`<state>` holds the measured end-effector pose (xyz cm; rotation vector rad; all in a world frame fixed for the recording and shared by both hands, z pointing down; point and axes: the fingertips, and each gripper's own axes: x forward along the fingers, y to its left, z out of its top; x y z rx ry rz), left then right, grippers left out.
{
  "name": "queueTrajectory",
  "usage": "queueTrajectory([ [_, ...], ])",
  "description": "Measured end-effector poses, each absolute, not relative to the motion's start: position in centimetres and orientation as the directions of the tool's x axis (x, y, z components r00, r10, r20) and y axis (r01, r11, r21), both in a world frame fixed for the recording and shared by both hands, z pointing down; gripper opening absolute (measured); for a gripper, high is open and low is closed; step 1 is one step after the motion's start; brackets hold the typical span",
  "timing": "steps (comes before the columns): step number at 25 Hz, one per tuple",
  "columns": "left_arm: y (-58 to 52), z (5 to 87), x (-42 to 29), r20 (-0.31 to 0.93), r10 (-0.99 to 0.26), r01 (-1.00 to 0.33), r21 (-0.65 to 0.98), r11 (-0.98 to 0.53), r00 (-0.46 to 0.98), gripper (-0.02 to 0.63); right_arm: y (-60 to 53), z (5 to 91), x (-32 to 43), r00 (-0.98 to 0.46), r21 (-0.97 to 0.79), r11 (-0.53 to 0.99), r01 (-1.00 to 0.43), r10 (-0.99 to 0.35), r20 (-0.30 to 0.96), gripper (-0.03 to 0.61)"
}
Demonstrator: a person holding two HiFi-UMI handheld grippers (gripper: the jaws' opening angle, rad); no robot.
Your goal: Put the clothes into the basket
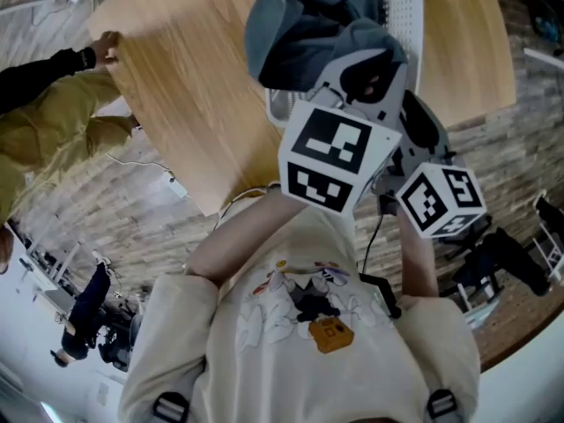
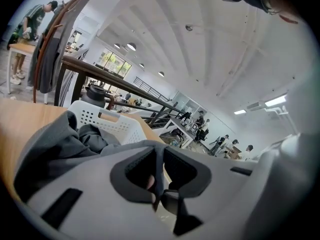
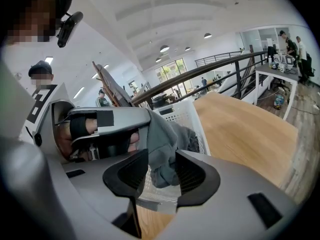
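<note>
The grey cloth garment (image 1: 300,33) (image 2: 60,144) (image 3: 165,144) lies bunched over the near rim of the white perforated plastic basket (image 1: 401,7) (image 2: 107,124) (image 3: 187,114). One part sits inside the basket and another is lifted out toward the person. What kind of garment it is cannot be told from its folds. It covers most of the basket's inside, so anything underneath is hidden, and the top edge of the head view cuts off the basket's far end.

In the head view the two black-and-white marker cubes (image 1: 339,157) (image 1: 441,201) and the cloth block the tips of both claws.

The left claw (image 2: 161,168) (image 3: 136,126) is closed almost fully, and a thin fold of the grey garment is pinched between its pads. In the right gripper view the cloth hangs from the left claw's tip down to the basket.

The right claw (image 3: 157,176) stands wide apart and grips nothing. A hanging lobe of the garment shows in the gap between its pads. Whether the lobe brushes a pad is hard to make out.

The basket rests on the light wooden tabletop (image 1: 194,86) (image 3: 240,129). At the tabletop's left corner a bystander's hand (image 1: 107,47) touches the edge, and the frame cuts off the rest of that person.
</note>
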<state>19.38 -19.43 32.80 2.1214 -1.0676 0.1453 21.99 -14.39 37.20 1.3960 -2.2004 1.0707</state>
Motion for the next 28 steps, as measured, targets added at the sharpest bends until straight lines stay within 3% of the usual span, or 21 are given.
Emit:
queueTrajectory([
  [3, -19.1, 33.0, 19.5, 0.409, -0.628, -0.721, 0.575, -0.387, 0.663, 0.116, -14.7, 37.3, 21.8, -0.476, -0.427, 0.242, -0.871, -0.628, 0.615, 0.166],
  [6, -18.4, 33.1, 19.0, 0.417, -0.616, -0.720, 0.572, -0.394, 0.668, 0.140, -14.8, 37.1, 21.1, -0.482, -0.429, 0.249, -0.868, -0.627, 0.612, 0.166],
  [24, -14.3, 32.8, 10.7, 0.442, -0.675, -0.771, 0.557, -0.310, 0.591, 0.138, -12.7, 35.1, 15.3, -0.510, -0.392, 0.333, -0.857, -0.647, 0.567, 0.164],
  [28, -13.5, 33.0, 9.5, 0.451, -0.688, -0.787, 0.542, -0.294, 0.568, 0.087, -12.5, 34.9, 14.6, -0.498, -0.367, 0.342, -0.865, -0.671, 0.549, 0.147],
])
